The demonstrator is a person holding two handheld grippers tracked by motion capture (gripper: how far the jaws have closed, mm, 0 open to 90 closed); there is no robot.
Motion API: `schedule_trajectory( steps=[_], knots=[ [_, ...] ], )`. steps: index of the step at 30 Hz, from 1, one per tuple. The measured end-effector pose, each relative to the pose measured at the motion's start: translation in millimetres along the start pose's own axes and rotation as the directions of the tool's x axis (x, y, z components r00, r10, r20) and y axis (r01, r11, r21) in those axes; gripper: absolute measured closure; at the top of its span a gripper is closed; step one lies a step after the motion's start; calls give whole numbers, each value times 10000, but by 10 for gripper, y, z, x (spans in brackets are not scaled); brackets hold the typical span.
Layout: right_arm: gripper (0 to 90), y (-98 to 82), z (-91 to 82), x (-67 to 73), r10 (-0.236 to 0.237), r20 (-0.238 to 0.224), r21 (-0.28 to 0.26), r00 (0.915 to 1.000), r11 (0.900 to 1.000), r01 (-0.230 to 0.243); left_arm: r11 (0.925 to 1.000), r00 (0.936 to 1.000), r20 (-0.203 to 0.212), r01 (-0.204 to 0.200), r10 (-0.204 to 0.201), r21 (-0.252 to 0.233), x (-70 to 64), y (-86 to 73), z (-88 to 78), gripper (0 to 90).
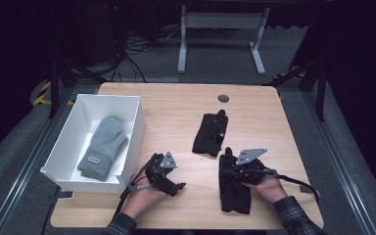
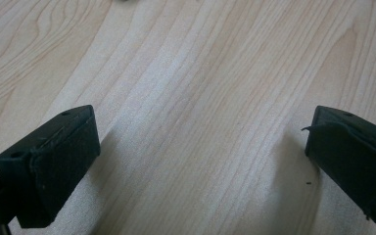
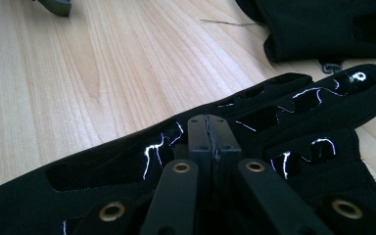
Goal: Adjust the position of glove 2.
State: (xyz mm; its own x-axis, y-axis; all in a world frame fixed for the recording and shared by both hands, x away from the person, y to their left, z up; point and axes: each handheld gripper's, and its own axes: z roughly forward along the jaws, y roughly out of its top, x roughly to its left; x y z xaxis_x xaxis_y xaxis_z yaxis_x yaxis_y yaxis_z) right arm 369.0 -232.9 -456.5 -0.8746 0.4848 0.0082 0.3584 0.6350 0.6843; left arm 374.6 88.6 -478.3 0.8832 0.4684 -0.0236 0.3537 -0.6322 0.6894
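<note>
Forearms, two grippers, gloves on table (image 1: 186,117).
High view: my right gripper (image 1: 235,171) lay over near black glove (image 1: 235,188); second black glove (image 1: 210,133) beyond; grey mitten (image 1: 103,147) in white bin (image 1: 132,142).
Left gripper view: my left gripper (image 2: 200,156) gaped over bare wood.
Right gripper view: jaws met, pinching glove fabric; thin pinch risked slipping.
</note>
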Motion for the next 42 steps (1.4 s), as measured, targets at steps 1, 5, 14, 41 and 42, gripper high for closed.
schedule_trajectory(
  steps=[1, 5, 14, 41, 42],
  knots=[
    [900, 4, 1, 15, -86, 34, 27, 10000, 10000, 86, 10000, 10000, 6, -2, 2, 0, 0, 0, 0, 1],
    [844, 8, -40, 11, -120, 276, -102, 9995, 9999, 123, 10000, 10000, 4, 4, -4, -3, -1, 0, 0, 1],
    [600, -47, -280, -88, 765, 1218, -1100, 9896, 9919, -632, 10000, 10000, 2, 3, -3, 0, 1, 0, -1, 2],
    [183, -787, -648, -407, 2662, 3128, -1300, 9118, 9629, -2365, 9999, 9999, -118, 113, -113, 1, -16, -3, -3, 2],
    [182, -807, -640, -417, 2696, 3157, -1252, 9098, 9622, -2417, 9999, 9998, -137, 135, -134, 20, -15, 0, -4, 3]
  ],
)
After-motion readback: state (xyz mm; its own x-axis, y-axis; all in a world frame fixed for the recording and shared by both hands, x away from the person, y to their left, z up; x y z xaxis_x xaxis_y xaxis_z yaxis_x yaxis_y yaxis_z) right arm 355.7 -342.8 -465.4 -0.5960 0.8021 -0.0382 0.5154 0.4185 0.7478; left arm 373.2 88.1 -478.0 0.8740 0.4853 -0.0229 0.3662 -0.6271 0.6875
